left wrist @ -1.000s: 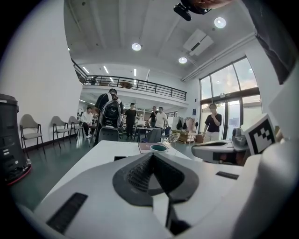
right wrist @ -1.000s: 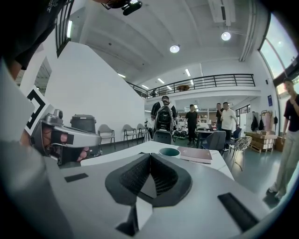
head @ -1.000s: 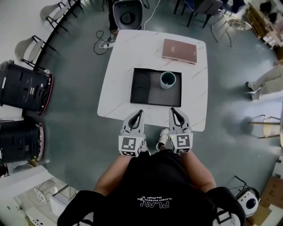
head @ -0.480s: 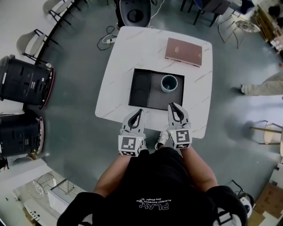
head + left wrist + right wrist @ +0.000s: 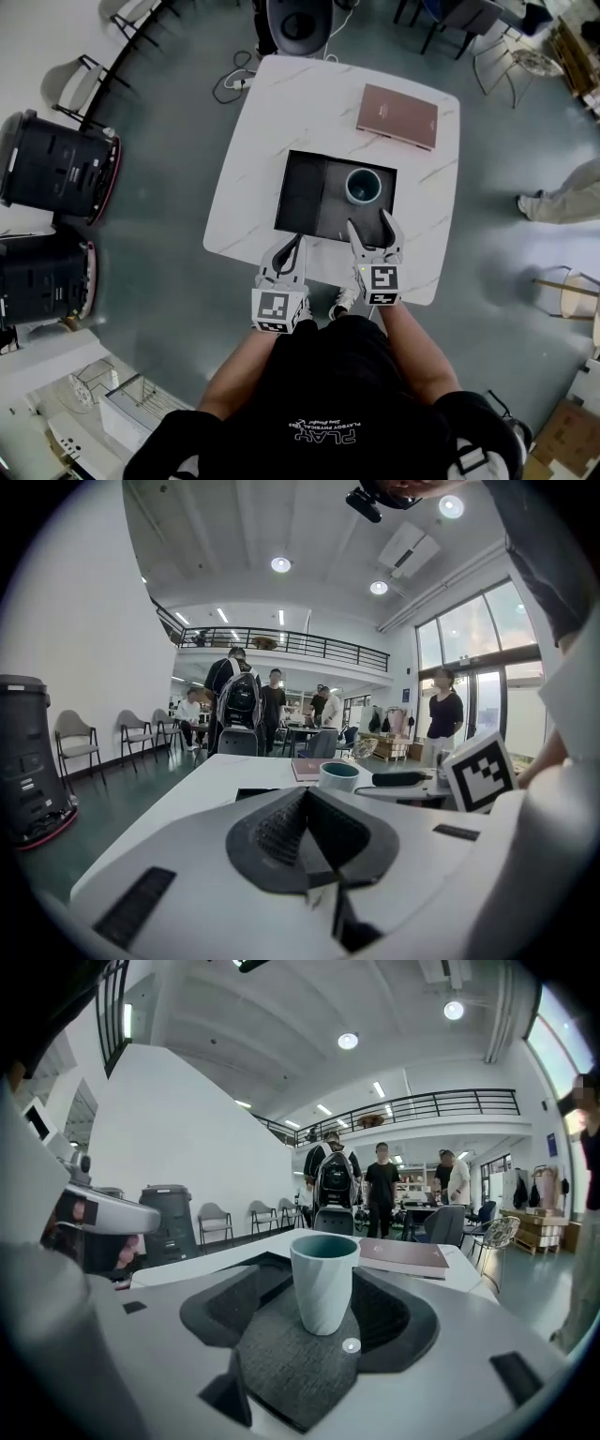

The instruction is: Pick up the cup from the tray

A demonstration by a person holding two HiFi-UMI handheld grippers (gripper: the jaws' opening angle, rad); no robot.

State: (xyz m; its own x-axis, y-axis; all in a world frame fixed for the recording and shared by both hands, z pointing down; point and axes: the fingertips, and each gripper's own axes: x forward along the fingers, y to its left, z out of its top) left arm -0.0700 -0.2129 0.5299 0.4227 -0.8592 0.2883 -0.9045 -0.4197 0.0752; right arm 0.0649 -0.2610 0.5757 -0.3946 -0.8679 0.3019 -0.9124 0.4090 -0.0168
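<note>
Nearest to us, the left hand-held gripper hangs over the near edge of the white tabletop. Its jaws are pressed together and nothing is between them. Beside it, a little further forward, the right hand-held gripper has its tips at the near rim of the black tray. Its jaws have just been opening and now stand well apart, holding nothing. The cup is in line with their gap, just ahead of the tips, and the pads do not touch it. This pale teal cup stands upright on the grey mat in the right part of the tray. Behind the tray, near the far right corner of the tabletop, lies a brown book.
</note>
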